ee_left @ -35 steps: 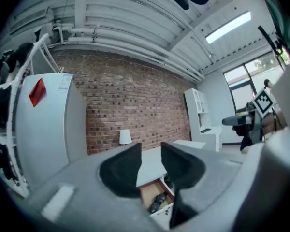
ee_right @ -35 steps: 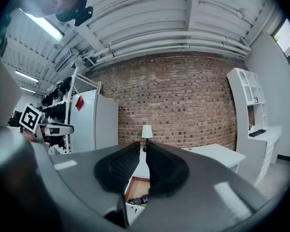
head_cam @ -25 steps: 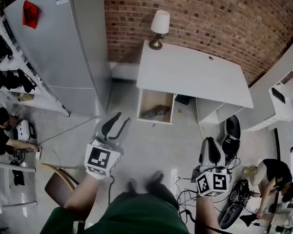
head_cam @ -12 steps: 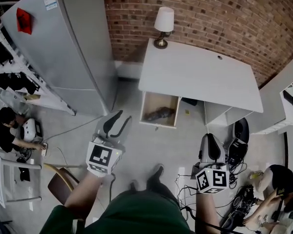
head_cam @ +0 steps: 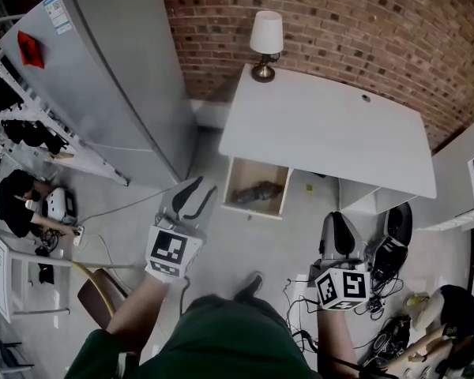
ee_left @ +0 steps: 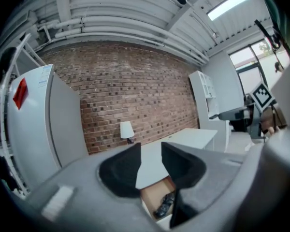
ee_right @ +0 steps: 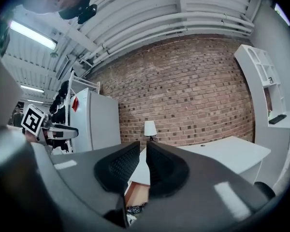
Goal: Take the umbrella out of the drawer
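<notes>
Umbrella (head_cam: 257, 191) lies in the open drawer (head_cam: 238, 178) at mid-frame. Left gripper (head_cam: 197, 194) spread, right gripper (head_cam: 340, 218) pressed together, both empty. Likely approaching; next, reach in.

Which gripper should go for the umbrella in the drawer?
Left. The left gripper sits nearer the open drawer and umbrella, jaws apart; the right gripper is farther back, jaws all but shut.

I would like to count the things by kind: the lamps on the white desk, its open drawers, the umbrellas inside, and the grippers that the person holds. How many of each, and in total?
Lamp: 1
Open drawer: 1
Umbrella: 1
Grippers: 2, the left gripper and the right gripper
Total: 5
</notes>
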A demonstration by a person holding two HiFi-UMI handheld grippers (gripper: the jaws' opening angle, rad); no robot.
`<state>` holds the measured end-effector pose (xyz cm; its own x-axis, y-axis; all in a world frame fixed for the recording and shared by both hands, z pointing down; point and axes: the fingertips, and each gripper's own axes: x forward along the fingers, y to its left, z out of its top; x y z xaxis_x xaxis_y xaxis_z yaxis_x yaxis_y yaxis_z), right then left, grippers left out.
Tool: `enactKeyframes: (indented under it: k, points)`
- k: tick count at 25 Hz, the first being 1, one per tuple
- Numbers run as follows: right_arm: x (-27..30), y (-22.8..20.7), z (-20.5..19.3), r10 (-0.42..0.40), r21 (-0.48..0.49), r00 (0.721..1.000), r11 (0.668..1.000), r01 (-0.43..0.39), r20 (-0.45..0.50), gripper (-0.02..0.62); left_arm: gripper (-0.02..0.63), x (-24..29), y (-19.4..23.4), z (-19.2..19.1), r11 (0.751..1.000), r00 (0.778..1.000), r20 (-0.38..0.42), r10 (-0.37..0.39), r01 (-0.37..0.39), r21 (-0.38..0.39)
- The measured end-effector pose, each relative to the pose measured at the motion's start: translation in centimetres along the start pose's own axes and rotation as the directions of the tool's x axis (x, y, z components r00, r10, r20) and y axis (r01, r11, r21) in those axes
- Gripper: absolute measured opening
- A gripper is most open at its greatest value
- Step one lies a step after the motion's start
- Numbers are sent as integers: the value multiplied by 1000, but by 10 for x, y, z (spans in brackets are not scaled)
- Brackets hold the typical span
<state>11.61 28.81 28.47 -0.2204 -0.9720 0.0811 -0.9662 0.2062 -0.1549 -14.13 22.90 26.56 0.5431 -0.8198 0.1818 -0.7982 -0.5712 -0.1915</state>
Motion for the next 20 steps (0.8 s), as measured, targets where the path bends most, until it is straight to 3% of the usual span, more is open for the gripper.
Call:
enactKeyframes:
  k: [10, 20]
  points:
    - [30, -42, -2, 21, 22, 1000, 1000, -20, -17, 40, 130, 46, -13, 7, 1000, 1000, -21, 14, -14, 14]
    - [80, -61, -23, 11, 36, 997, 999, -9, -73, 40, 130, 98, 8, -31, 1000, 997, -71, -5, 3, -31]
